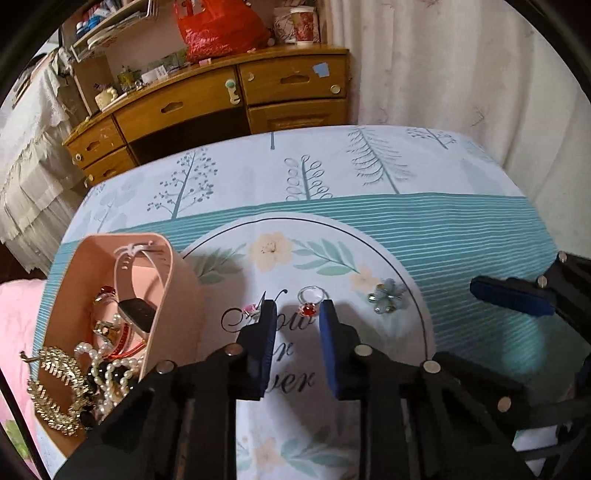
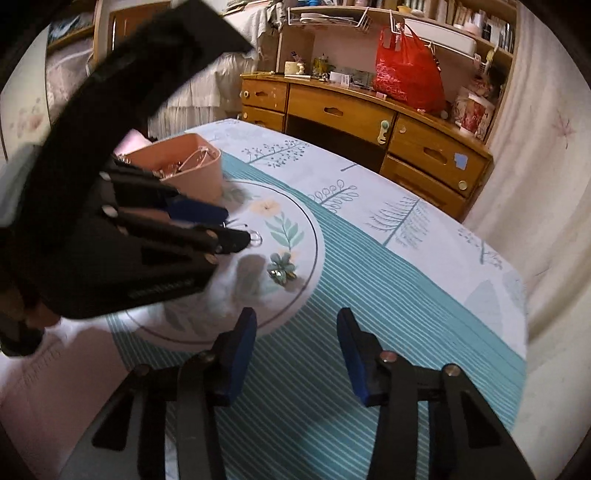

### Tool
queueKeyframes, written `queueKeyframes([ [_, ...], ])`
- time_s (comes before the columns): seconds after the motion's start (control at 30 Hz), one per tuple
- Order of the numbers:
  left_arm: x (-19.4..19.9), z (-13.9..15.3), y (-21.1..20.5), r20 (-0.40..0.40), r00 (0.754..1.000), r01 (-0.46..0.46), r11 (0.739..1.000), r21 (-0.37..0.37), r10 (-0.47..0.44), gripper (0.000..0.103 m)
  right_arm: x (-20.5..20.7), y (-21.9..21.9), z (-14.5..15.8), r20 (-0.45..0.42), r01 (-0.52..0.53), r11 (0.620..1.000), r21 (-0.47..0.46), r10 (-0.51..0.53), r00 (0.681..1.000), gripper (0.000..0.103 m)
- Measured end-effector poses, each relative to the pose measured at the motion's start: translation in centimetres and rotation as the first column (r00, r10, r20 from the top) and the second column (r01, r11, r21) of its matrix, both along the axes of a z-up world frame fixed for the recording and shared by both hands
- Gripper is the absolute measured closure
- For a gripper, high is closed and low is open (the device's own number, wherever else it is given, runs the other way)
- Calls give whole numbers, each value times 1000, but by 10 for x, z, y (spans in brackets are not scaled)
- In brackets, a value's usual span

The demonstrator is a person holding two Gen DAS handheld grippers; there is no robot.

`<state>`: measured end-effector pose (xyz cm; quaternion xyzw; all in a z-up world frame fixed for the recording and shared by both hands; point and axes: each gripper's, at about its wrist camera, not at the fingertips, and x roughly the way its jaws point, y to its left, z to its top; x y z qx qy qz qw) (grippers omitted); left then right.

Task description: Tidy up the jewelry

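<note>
A pink oval box (image 1: 110,295) at the left holds a watch, pearls and gold chains. On the cloth lie a silver ring with a red stone (image 1: 309,302), a small pink ring (image 1: 251,309) and a blue flower brooch (image 1: 386,297). My left gripper (image 1: 297,314) is open, low over the cloth, its fingertips on either side of the red-stone ring. My right gripper (image 2: 297,321) is open and empty above the striped cloth, near the brooch (image 2: 282,267). The left gripper (image 2: 236,230) and the box (image 2: 192,166) show in the right wrist view.
The table (image 1: 443,229) has a teal and white printed cloth. A wooden desk (image 1: 221,103) with drawers stands behind it, with a red bag (image 1: 221,29) on top. A curtain hangs at the right. The right gripper's finger (image 1: 513,295) shows at right.
</note>
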<state>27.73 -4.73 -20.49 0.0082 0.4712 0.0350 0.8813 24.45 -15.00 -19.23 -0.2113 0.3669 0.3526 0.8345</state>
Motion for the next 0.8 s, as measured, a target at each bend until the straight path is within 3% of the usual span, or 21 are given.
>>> queueKeyframes([
  [0.17,5,-2,7,7,1000,9,999,-49,-9,83,7,7,-7,-27,13,1000,-3,-13,1000,64],
  [0.37,6,-3,3,13,999,45,999,-21,-45,83,15,16,-7,-30,9,1000,23,-8,1000,65],
  [0.53,8,-4,10,10,999,41,996,-76,-40,84,19,26,-6,-21,-10,999,34,11,1000,65],
  [0.6,8,-3,11,11,999,49,996,-76,-48,91,19,30,-7,-21,-17,999,34,17,1000,66],
  [0.8,9,-2,14,-3,998,65,994,-90,-65,91,24,36,-12,-47,-20,1000,13,20,999,81],
])
